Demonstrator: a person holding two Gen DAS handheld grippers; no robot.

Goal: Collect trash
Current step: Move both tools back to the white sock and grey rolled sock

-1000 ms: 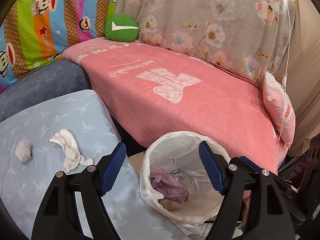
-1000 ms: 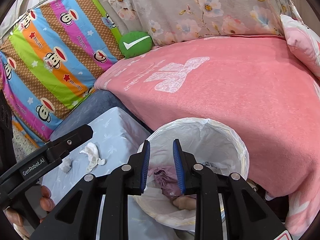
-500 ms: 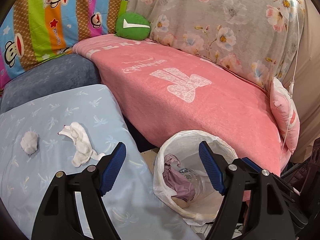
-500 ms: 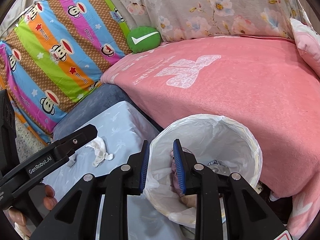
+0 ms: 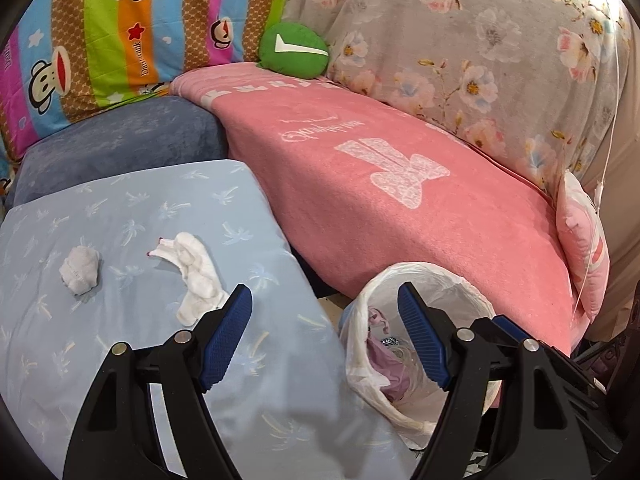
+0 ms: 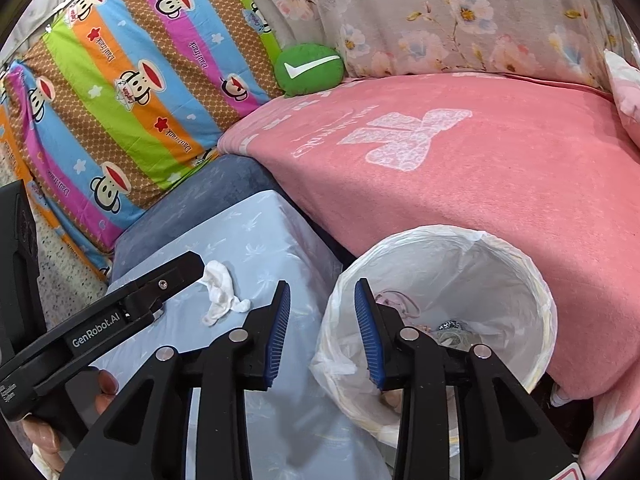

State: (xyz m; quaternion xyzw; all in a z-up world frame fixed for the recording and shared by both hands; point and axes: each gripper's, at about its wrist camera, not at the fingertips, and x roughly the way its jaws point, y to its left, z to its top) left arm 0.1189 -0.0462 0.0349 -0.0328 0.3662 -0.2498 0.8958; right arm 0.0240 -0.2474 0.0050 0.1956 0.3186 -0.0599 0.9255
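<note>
A stretched-out white tissue (image 5: 194, 276) and a crumpled grey-white tissue ball (image 5: 80, 270) lie on the light blue cloth-covered table (image 5: 120, 220). The tissue also shows in the right wrist view (image 6: 220, 298). A trash bin with a white liner (image 6: 440, 312) stands right of the table, with purple and clear trash inside (image 5: 386, 360). My left gripper (image 5: 324, 334) is open and empty, above the table's right edge and the bin. My right gripper (image 6: 322, 330) is open and empty, over the bin's left rim.
A sofa with a pink blanket (image 5: 380, 184) runs behind the bin. A green round cushion (image 5: 294, 50), a striped monkey-print cover (image 6: 120, 92) and a floral cover (image 5: 480, 40) are at the back. A pink pillow (image 5: 584, 240) sits at the right.
Both grippers moved left, from over the bin toward the table. My right gripper has opened from nearly shut. The tissues now sit closer to the left gripper.
</note>
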